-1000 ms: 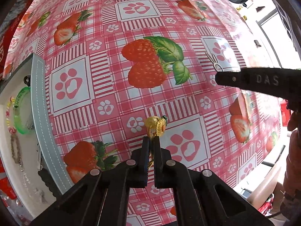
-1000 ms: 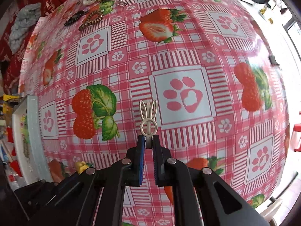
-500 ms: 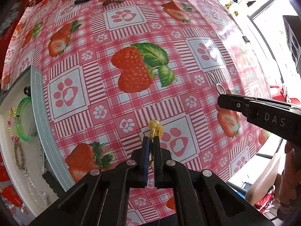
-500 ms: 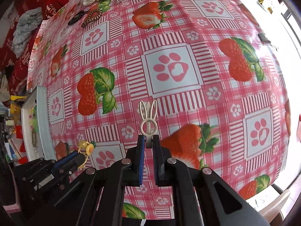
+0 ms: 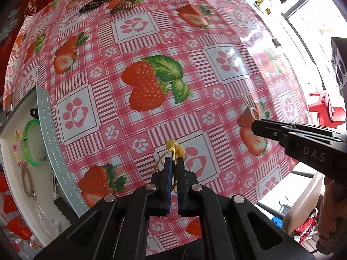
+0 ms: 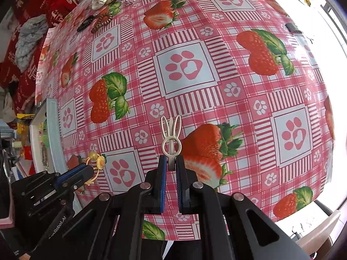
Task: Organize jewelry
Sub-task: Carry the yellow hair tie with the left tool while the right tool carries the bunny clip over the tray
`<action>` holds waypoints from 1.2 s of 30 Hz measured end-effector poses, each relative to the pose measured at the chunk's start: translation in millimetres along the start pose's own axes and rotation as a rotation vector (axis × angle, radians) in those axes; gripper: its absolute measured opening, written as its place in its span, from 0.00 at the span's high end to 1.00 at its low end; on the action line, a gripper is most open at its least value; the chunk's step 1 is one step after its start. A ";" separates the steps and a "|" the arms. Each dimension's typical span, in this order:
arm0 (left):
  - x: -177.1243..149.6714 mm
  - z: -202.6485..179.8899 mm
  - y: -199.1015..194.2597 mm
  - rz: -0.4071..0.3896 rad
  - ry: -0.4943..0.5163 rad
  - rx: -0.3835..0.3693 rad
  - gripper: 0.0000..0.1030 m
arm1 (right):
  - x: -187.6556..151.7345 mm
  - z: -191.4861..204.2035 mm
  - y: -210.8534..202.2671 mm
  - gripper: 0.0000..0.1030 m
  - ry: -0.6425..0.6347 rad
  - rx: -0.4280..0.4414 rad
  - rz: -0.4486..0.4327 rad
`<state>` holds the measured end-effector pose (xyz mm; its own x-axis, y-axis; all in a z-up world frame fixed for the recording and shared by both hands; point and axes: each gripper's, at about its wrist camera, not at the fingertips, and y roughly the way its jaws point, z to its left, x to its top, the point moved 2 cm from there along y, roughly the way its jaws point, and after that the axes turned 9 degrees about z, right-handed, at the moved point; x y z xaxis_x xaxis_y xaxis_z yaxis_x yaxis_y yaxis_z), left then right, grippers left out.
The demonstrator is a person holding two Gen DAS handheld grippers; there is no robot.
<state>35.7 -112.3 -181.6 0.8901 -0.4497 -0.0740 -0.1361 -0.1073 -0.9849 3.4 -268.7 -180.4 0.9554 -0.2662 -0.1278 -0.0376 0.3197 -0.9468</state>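
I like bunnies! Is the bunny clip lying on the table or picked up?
Picked up: the right gripper is shut on the bunny clip, ears pointing away.

tray (image 5: 46, 117) at table's left edge, bracelets (image 5: 32, 143) inside, hair ties (image 5: 92, 2) far side

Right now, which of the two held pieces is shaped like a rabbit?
The white bunny-ear clip in the right gripper. The left gripper holds a yellow flower piece instead.
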 end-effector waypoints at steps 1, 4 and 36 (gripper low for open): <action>0.3 -1.7 -0.2 -0.002 0.000 0.000 0.91 | -0.7 -1.0 -1.1 0.92 -0.003 0.001 0.001; -1.1 -7.4 -4.5 -0.008 -0.005 -0.003 0.91 | -1.6 0.2 -2.6 0.92 -0.013 0.000 0.005; -70.9 77.7 -47.1 -0.124 -0.013 -0.046 0.91 | -47.8 94.2 -20.0 0.92 -0.083 -0.038 -0.046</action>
<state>12.8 -6.5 -142.2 0.9068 -0.4191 0.0458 -0.0441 -0.2022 -0.9784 -13.9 -176.7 -127.5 0.9772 -0.2033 -0.0607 -0.0028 0.2739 -0.9618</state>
